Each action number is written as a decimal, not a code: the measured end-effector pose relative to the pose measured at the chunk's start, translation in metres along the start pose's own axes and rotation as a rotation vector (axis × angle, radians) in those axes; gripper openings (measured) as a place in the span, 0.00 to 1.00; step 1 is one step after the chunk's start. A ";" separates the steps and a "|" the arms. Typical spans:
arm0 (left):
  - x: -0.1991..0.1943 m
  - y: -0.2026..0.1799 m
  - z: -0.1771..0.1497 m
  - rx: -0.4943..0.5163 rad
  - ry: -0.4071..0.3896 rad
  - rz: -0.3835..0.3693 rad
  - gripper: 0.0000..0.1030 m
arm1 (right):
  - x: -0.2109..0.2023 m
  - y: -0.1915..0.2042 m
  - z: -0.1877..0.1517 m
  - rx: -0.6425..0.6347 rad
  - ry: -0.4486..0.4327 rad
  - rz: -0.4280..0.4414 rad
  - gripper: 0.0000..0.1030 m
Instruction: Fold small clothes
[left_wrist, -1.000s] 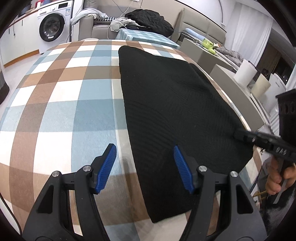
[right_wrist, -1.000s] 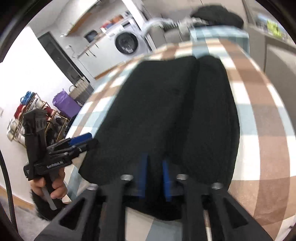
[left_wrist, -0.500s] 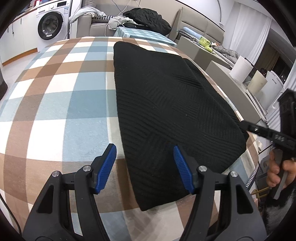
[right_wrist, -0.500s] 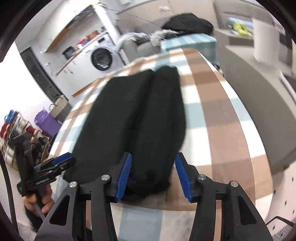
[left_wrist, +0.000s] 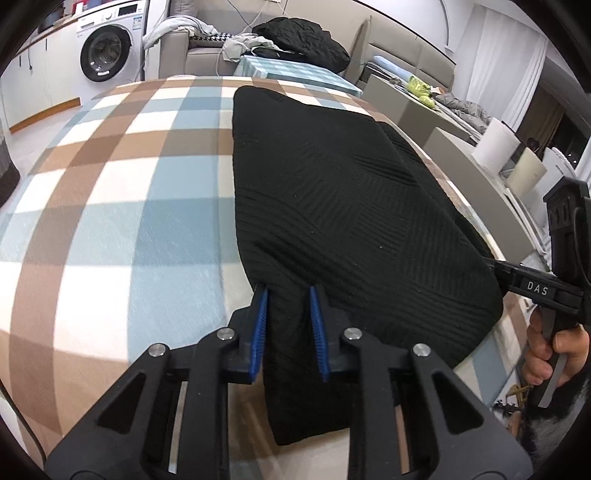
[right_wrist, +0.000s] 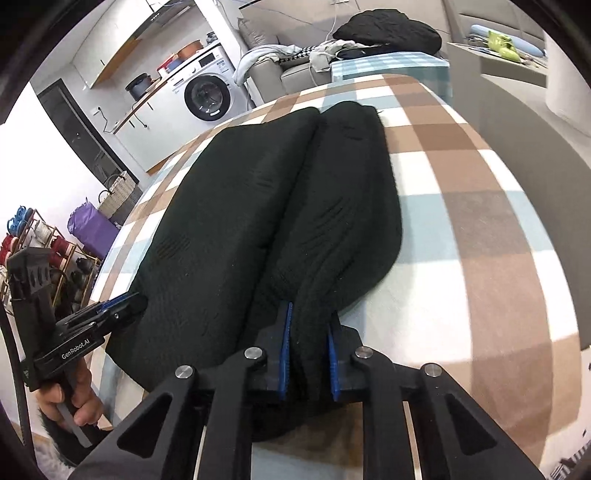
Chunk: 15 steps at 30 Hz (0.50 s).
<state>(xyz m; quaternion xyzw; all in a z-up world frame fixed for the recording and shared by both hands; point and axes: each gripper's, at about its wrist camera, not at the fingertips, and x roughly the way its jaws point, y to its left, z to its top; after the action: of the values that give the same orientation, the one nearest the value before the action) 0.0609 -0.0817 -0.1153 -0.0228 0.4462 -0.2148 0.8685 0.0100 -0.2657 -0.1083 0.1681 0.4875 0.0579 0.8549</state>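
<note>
A black ribbed knit garment (left_wrist: 351, 206) lies folded lengthwise on the checked table cover (left_wrist: 129, 221), its near hem toward me. My left gripper (left_wrist: 288, 290) has its jaws closing on the hem's near left corner, and cloth fills the gap between the blue pads. In the right wrist view the garment (right_wrist: 229, 221) shows two long folded lobes. My right gripper (right_wrist: 310, 314) is closing on the near end of the right lobe, cloth bunched between its pads. Each gripper shows in the other's view: the right one (left_wrist: 495, 264) and the left one (right_wrist: 122, 301), both at the hem.
The table cover (right_wrist: 461, 240) drops off just behind both grippers. A washing machine (left_wrist: 105, 55) and a sofa piled with dark clothes (left_wrist: 303, 35) stand beyond the far end. A shoe rack (right_wrist: 37, 240) and a purple bag (right_wrist: 90, 227) sit on the floor to the left.
Both pairs of jaws stood wide around the hem half a second ago and have now closed in on the cloth. Both grippers have slid slightly lower onto the near hem.
</note>
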 end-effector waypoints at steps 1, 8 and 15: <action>0.001 0.002 0.003 -0.001 -0.001 0.006 0.19 | 0.005 0.002 0.004 -0.002 0.001 0.001 0.16; 0.016 0.031 0.038 -0.023 -0.018 0.072 0.19 | 0.037 0.019 0.039 -0.010 0.012 0.011 0.16; 0.024 0.067 0.061 -0.074 -0.044 0.146 0.19 | 0.069 0.040 0.071 -0.022 0.018 0.023 0.16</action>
<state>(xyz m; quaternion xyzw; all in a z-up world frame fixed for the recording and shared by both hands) 0.1446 -0.0398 -0.1119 -0.0269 0.4353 -0.1340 0.8899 0.1088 -0.2263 -0.1175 0.1635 0.4926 0.0746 0.8515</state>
